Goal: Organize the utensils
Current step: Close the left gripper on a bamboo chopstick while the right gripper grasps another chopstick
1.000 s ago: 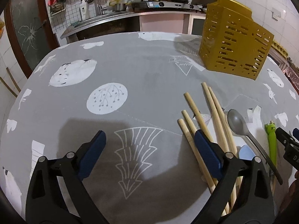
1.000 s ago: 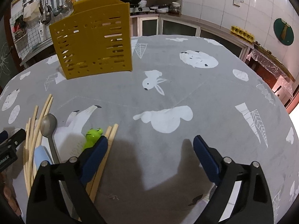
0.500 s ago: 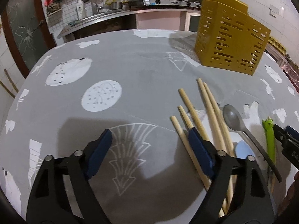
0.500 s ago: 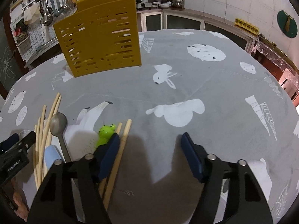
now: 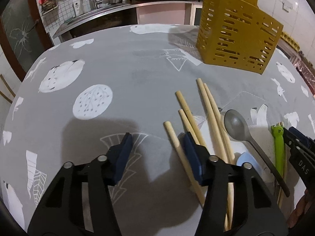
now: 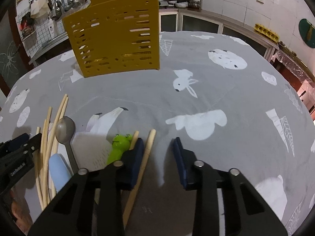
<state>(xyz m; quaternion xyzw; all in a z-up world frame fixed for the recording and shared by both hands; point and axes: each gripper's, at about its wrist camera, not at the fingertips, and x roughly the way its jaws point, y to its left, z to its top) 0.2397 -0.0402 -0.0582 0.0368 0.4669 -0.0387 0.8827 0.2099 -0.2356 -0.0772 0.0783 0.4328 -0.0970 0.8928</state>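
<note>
I'm over a worktop (image 5: 137, 74) under a grey cloth printed with white animals and leaves. On it stands a yellow slotted caddy (image 5: 236, 39), upright at the far side. Nearer me lie loose wooden chopsticks (image 5: 208, 106), a metal spoon (image 5: 236, 125), a green frog-topped utensil (image 5: 278, 143) and a pale blue piece (image 6: 57, 169).

Black hand-held gripper (image 5: 157, 147), blue pads (image 5: 124, 153), silver rivets, white lettering, perhaps "DAS"

Worktop (image 5: 137, 74) holding: yellow slotted caddy (image 5: 236, 39) far right; chopsticks (image 5: 208, 110), spoon (image 5: 238, 127), green frog pen (image 5: 278, 147) near right; left tongs (image 5: 157, 149) closing, empty.
</note>
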